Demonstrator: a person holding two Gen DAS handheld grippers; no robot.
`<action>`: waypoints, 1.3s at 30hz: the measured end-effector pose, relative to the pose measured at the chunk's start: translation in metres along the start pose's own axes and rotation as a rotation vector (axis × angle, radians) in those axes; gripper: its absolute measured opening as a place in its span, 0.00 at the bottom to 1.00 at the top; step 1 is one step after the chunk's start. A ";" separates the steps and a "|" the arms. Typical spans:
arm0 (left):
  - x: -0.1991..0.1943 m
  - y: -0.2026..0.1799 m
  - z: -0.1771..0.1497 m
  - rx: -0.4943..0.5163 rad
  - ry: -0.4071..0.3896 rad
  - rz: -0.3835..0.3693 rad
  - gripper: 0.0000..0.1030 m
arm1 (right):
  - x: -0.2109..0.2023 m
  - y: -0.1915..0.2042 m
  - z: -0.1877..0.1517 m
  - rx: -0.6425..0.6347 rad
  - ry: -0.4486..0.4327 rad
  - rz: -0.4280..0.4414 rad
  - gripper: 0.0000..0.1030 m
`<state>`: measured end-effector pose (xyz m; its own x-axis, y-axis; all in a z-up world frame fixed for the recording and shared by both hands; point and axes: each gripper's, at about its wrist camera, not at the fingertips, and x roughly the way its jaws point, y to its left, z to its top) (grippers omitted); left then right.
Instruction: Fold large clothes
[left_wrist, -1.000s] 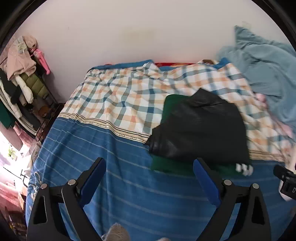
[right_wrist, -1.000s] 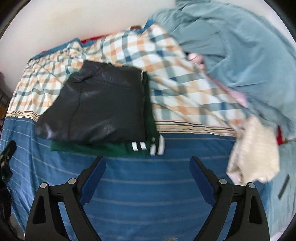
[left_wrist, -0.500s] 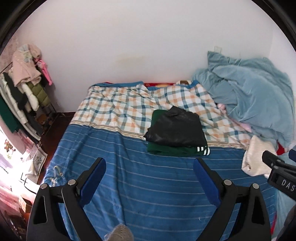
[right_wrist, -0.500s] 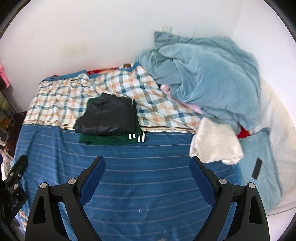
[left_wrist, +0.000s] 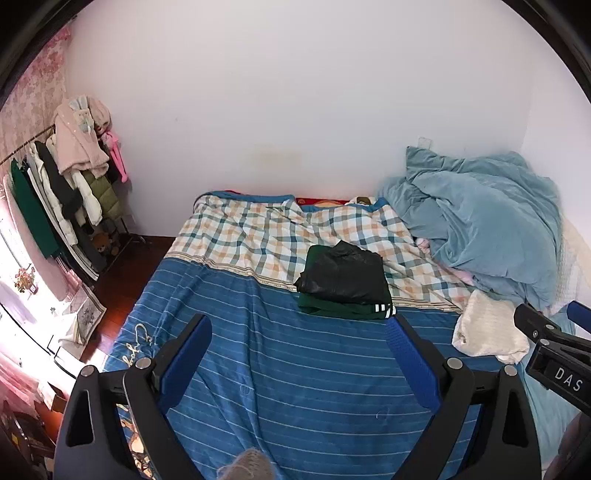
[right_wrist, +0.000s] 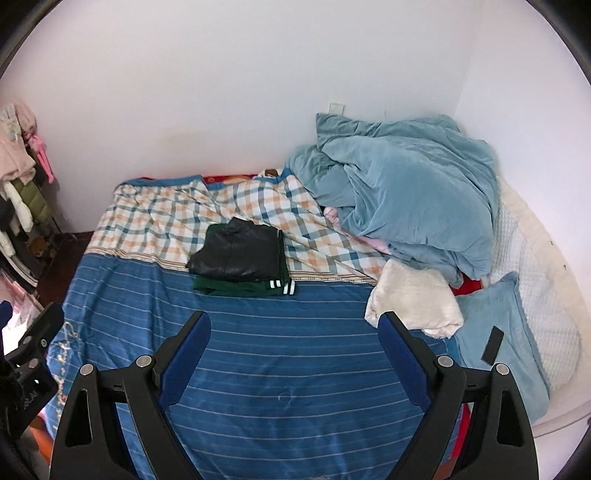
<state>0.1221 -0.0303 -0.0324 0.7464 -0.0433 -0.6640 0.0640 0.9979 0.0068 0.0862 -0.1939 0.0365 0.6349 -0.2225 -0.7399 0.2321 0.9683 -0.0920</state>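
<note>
Cream fluffy unfolded garment (right_wrist: 415, 301) lying right of folded stack, just beyond right tongs (right_wrist: 295, 347); both tongs gaping wide, gripping nothing; left tongs (left_wrist: 297, 349) farther.

I count two folded garments (right_wrist: 240, 258) stacked, one cream garment (right_wrist: 413, 299), one blue duvet (right_wrist: 406, 192) — one bed (right_wrist: 295, 369).

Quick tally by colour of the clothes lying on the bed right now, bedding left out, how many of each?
Black: 1, the folded black garment on top of the stack
Green: 1, the folded green garment under it, with white-striped cuffs
Cream: 1, the unfolded cream garment near the blue duvet
Total: 3
</note>
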 end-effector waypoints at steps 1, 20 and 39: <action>-0.006 0.000 0.000 0.007 -0.007 0.000 0.93 | -0.008 -0.001 -0.001 0.000 -0.008 0.001 0.91; -0.046 0.001 -0.009 0.003 -0.079 0.013 0.95 | -0.060 -0.004 -0.012 -0.006 -0.073 0.004 0.95; -0.058 0.002 -0.011 0.011 -0.098 -0.013 0.97 | -0.061 -0.002 -0.013 -0.007 -0.081 0.014 0.96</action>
<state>0.0719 -0.0254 -0.0023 0.8065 -0.0609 -0.5881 0.0804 0.9967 0.0071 0.0376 -0.1813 0.0734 0.6958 -0.2166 -0.6848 0.2171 0.9723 -0.0869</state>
